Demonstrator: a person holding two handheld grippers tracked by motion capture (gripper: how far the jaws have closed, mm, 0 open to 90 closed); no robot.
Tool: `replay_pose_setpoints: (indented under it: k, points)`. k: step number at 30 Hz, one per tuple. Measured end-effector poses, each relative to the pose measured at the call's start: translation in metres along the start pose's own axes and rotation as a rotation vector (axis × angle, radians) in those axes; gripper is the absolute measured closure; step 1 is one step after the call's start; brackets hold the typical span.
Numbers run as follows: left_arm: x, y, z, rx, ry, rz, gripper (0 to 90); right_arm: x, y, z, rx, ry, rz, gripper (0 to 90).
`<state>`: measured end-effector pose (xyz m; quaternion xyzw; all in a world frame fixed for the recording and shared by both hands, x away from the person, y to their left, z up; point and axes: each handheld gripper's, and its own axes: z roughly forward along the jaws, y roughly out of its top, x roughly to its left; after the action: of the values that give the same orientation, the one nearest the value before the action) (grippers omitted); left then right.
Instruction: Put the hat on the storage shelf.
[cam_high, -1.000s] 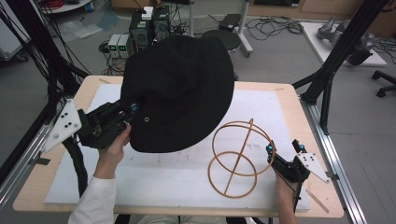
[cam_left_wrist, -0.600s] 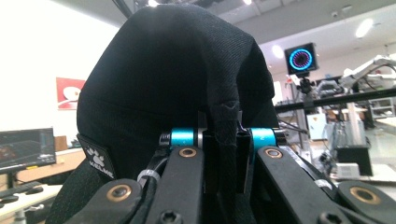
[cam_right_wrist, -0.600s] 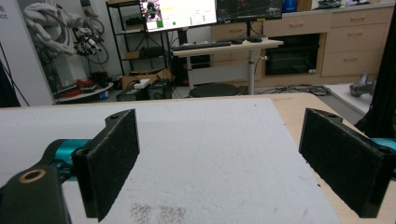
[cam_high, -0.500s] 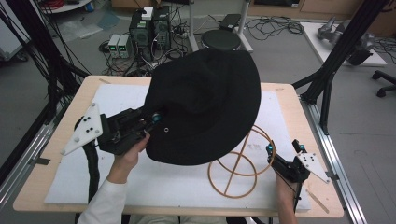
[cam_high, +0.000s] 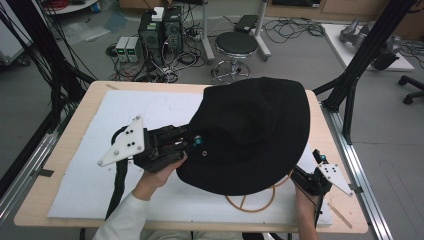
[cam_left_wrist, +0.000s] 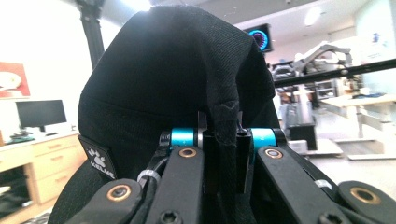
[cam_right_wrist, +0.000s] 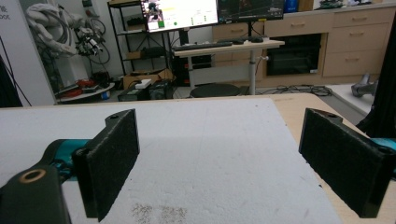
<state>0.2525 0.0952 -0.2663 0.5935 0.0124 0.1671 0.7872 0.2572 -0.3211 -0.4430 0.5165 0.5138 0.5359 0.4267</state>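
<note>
Hat (cam_high: 250, 135) pinched at brim by left hand-held gripper (cam_high: 192, 142), carried above bench's right half, over wire stand (cam_high: 250, 204). Right hand-held gripper (cam_high: 305, 180) wide open, empty. Next, probably: lowering onto stand.

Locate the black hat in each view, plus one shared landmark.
High view: hat centre-right, above the table, pinched at its brim by the left gripper.
Left gripper view: hat centre, rising from the shut jaws.
Right gripper view: not in it.
Landmark: white mat.
</note>
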Motion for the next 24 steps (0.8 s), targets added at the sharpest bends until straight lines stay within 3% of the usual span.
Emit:
replay_pose_setpoints:
  k: [4,14,24]
  points:
    - [-0.003,-0.006,0.007,0.024,-0.033,-0.016,87.2,0.000,0.000,0.000,-0.001,0.001,-0.002,11.5]
    - [-0.013,-0.021,0.018,0.137,-0.098,-0.033,87.2,0.001,0.000,-0.001,-0.008,-0.002,-0.018,11.4]
    - [-0.012,-0.030,0.023,0.220,-0.099,-0.068,87.2,0.001,0.001,-0.001,-0.011,-0.005,-0.014,11.5]
